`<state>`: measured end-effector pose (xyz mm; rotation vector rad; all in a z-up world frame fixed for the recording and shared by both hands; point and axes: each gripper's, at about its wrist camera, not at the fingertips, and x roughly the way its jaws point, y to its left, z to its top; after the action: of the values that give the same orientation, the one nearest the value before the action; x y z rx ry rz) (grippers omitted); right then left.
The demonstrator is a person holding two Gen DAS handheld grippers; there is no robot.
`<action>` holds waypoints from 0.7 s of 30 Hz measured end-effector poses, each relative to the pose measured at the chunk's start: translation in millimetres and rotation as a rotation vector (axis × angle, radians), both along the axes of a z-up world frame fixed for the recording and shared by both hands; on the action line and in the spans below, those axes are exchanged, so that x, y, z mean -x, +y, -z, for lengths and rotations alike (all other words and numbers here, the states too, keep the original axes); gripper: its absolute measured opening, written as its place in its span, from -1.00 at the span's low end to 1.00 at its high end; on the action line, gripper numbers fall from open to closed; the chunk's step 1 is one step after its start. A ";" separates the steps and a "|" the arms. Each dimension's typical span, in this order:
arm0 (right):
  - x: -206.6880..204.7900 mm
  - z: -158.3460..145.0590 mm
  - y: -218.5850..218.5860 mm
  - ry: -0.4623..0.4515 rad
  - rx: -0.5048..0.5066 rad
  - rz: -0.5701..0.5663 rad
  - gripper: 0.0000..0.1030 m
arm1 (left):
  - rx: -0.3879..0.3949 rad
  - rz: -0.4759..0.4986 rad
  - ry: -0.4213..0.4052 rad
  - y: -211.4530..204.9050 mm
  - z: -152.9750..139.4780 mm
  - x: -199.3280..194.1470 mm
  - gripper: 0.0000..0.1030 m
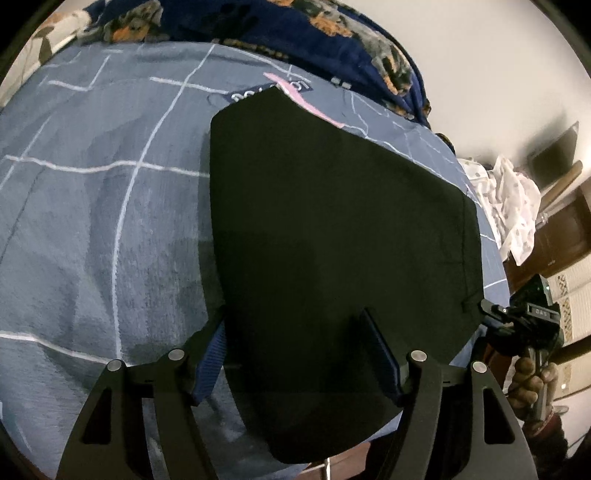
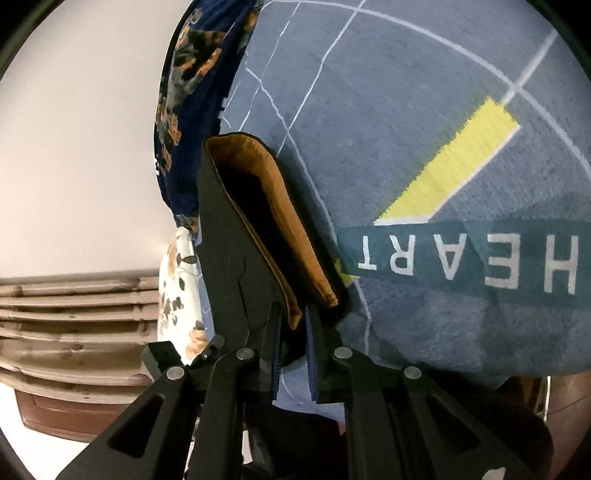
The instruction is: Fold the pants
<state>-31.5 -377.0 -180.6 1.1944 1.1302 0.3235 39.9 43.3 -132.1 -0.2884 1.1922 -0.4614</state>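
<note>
Black pants [image 1: 332,229] lie flat on a blue-grey bedspread [image 1: 92,221] in the left wrist view. My left gripper [image 1: 295,332] is open, its jaws set wide astride the near part of the cloth. The right gripper [image 1: 517,317] shows at the pants' right edge, held by a hand. In the right wrist view, my right gripper [image 2: 293,314] is shut on the pants' waistband [image 2: 258,221], whose tan lining faces up.
A dark blue floral blanket [image 1: 295,33] is bunched at the far side of the bed. A white patterned cloth [image 1: 513,206] lies off the bed's right edge, near wooden furniture [image 2: 74,325]. The bedspread has a yellow patch [image 2: 461,155] and printed letters.
</note>
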 end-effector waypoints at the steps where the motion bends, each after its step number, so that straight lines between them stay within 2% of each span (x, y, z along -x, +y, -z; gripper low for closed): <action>1: -0.7 -1.4 0.4 0.002 0.006 -0.003 -0.80 | 0.004 0.000 -0.006 0.0 -0.6 0.4 0.36; 3: -3.0 -7.3 2.4 0.004 0.048 -0.014 -0.79 | 0.001 0.004 -0.006 -0.9 -1.1 0.7 0.37; 8: -12.8 -29.4 17.2 0.011 0.242 -0.080 -0.74 | 0.000 0.007 -0.006 -1.2 -0.4 0.3 0.39; 12: -13.4 -35.5 19.9 0.041 0.299 -0.086 -0.70 | 0.001 0.006 -0.005 -1.3 -0.4 0.2 0.39; 15: -12.2 -44.0 17.4 0.043 0.350 -0.074 -0.57 | 0.004 0.004 -0.004 -1.3 -0.2 0.3 0.39; 17: -13.4 -49.0 14.7 0.037 0.398 -0.071 -0.29 | 0.004 0.004 -0.004 -1.2 0.3 0.6 0.39; 21: -18.3 -44.8 3.5 0.025 0.331 -0.048 -0.22 | 0.001 0.008 -0.004 -1.7 0.9 0.9 0.40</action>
<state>-13.2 -373.5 -135.8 0.8825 1.1830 0.1494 39.0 41.6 -133.0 -0.2840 1.1895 -0.4694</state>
